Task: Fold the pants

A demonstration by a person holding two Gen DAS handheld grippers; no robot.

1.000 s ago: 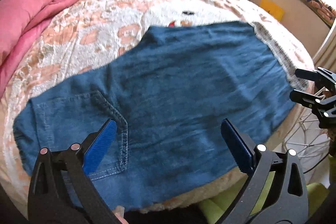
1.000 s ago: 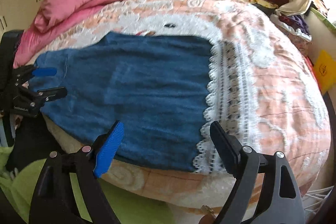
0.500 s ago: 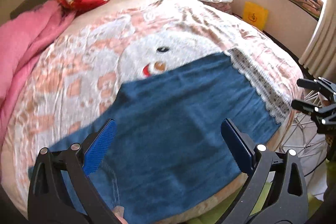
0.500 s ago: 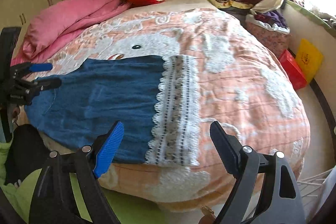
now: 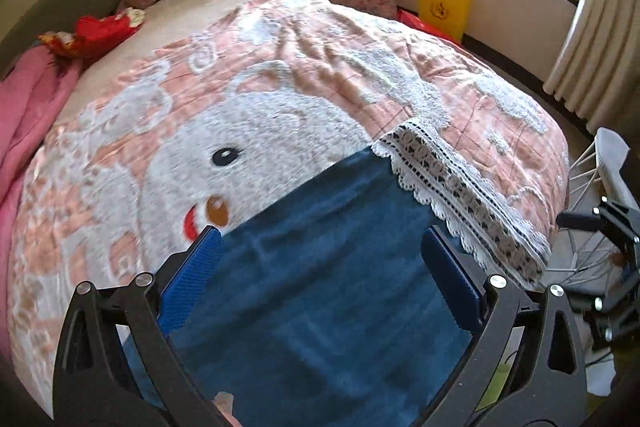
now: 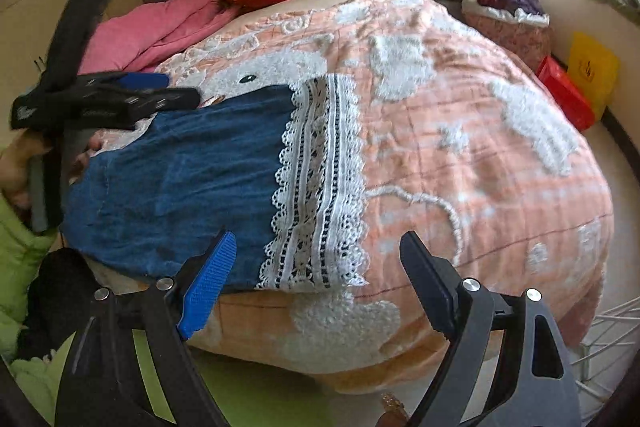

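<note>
Right wrist view: blue pants point(image 6: 188, 183) lie flat near the bed's point(image 6: 460, 131) front edge, lace hem point(image 6: 320, 183) reachable for folding; right gripper point(image 6: 316, 267) and left gripper point(image 5: 320, 263) both gape, holding nothing.

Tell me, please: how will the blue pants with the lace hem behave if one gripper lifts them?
The pants lie flat and creased, so they would probably droop and trail. The lace hem looks openwork, so it might snag on a finger.

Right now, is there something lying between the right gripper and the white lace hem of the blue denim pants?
Nothing visible. The open right gripper hangs just before the white lace hem of the blue denim pants; only bare peach bedspread lies nearby.
</note>
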